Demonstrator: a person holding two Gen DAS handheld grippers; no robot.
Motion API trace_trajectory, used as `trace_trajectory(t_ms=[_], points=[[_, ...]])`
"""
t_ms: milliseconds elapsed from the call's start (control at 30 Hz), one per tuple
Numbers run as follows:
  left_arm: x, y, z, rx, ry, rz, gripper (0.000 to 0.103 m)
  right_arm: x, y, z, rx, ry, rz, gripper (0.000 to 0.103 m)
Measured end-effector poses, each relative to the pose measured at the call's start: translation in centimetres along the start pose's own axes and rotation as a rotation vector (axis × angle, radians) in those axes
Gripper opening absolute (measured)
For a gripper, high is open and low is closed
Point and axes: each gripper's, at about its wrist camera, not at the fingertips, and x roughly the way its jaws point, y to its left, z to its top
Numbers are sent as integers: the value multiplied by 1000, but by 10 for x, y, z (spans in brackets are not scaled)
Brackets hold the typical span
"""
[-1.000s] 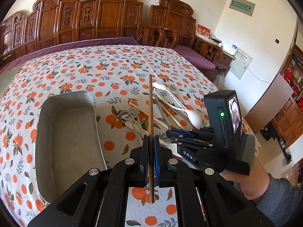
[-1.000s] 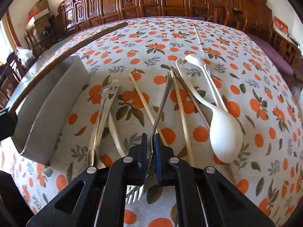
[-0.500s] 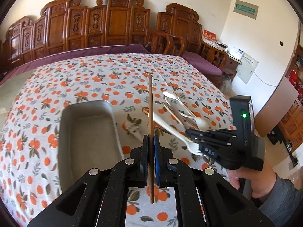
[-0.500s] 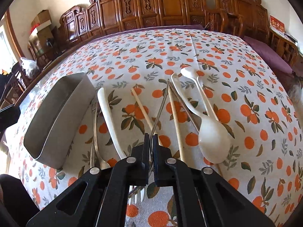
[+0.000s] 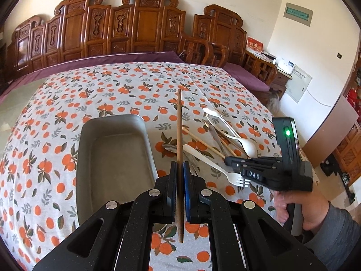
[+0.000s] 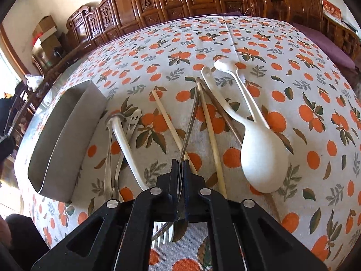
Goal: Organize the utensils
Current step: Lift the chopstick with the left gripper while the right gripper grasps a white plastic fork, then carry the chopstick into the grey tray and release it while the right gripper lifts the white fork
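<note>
Metal tray (image 5: pixel 112 151) left, open cloth beyond its rim. Left gripper (image 5: pixel 179 169) pinches brown chopstick (image 5: pixel 179 124), raised beside tray. Right gripper (image 6: pixel 180 169) pinches metal fork (image 6: pixel 190 124) among utensil pile. Orange-print tablecloth (image 5: pixel 112 88); carved wooden chairs (image 5: pixel 144 22) behind.

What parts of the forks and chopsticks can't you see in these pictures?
- Metal fork, right wrist view: its neck is hidden inside the right gripper.
- Dark chopstick, left wrist view: its middle is hidden between the left gripper pads.
- White plastic fork, left wrist view: its tine tips sit behind the right gripper.
</note>
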Motion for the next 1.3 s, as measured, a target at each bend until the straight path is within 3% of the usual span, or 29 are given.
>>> trace_trajectory(t_ms=[300, 467, 667, 800, 833, 933, 1200, 1233, 1267, 1300], points=[[6, 5, -4, -7, 9, -28, 4, -17, -2, 7, 30, -75, 104, 4], [8, 8, -5, -13, 16, -25, 4, -11, -2, 4, 20, -41, 55, 6], [7, 7, -5, -14, 13, -27, 4, -22, -6, 4, -25, -105, -76, 12], [6, 6, -3, -13, 9, -28, 4, -29, 9, 4, -92, -139, -29, 12], [6, 6, -3, -13, 8, -28, 4, -28, 16, 4, -118, -139, -14, 16], [5, 8, -2, -19, 5, -28, 4, -20, 33, 5, -177, -111, -3, 27], [3, 9, -2, -22, 4, -32, 4, 13, 43, 4, -273, 36, -53, 29], [3, 10, -2, -22, 3, -32, 4, 14, 44, 5, -283, 40, -51, 25], [2, 10, -2, -23, 1, -33, 4, 14, 44, 6, -293, 50, -39, 11], [2, 10, -2, -24, 1, -33, 4, 15, 44, 6, -298, 57, -32, 10]])
